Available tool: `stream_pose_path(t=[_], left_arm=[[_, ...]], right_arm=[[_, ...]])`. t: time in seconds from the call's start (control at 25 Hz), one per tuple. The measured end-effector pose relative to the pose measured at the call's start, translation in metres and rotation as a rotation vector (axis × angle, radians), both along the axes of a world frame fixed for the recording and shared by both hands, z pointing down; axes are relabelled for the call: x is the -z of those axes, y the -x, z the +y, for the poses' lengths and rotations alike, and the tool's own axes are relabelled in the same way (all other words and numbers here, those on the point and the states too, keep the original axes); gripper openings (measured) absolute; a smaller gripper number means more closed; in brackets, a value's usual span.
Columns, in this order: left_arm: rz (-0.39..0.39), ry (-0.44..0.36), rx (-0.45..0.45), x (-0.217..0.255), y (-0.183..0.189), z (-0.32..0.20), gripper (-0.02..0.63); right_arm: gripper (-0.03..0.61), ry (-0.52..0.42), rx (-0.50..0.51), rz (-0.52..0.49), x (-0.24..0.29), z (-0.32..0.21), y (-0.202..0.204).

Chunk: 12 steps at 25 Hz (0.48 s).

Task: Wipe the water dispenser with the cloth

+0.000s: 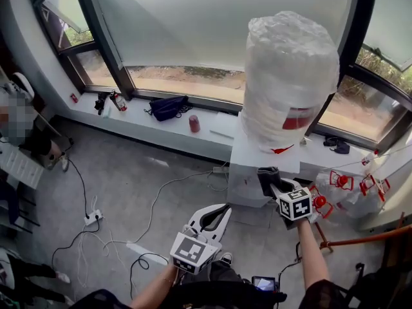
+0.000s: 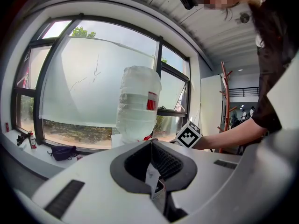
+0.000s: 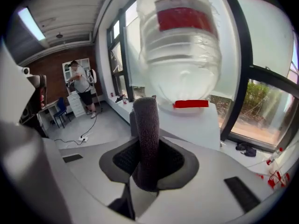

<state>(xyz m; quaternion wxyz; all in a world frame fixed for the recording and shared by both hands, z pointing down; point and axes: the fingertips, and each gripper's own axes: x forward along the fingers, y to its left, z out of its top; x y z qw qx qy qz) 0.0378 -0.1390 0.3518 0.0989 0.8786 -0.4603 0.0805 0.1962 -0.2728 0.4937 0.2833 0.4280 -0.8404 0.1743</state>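
Note:
The white water dispenser (image 1: 254, 166) stands by the window with a large plastic-wrapped bottle (image 1: 290, 76) on top. My right gripper (image 1: 273, 184) is shut on a dark grey cloth (image 1: 266, 174), held against the dispenser's lower front right. In the right gripper view the cloth (image 3: 145, 118) sticks up from the right gripper (image 3: 146, 146), with the bottle (image 3: 180, 41) and the dispenser top (image 3: 198, 120) close ahead. My left gripper (image 1: 217, 219) hangs lower, in front of the dispenser, shut and empty. The left gripper (image 2: 151, 143) points toward the bottle (image 2: 138, 104).
The windowsill (image 1: 212, 124) carries a dark bag (image 1: 168, 107), a red cup (image 1: 194, 123) and spray bottles (image 1: 118, 102). Cables and a power strip (image 1: 92, 219) lie on the floor at left. A seated person (image 1: 26, 137) is at the far left. Red clips (image 1: 341, 181) hang at right.

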Motion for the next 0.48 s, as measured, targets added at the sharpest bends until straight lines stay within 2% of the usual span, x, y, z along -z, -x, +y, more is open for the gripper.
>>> stream_pose_path(t=[0.24,0.48], left_arm=[[-0.021,-0.037,-0.019,-0.013,0.009,0.005,0.021],[-0.011,-0.029,-0.021,-0.034,0.030,0.000,0.021]], right_arm=[[0.110,-0.027,0.130,0.055,-0.021,0.007,0.071],[0.110,-0.061,0.126,0.044,-0.048,-0.006,0.114]])
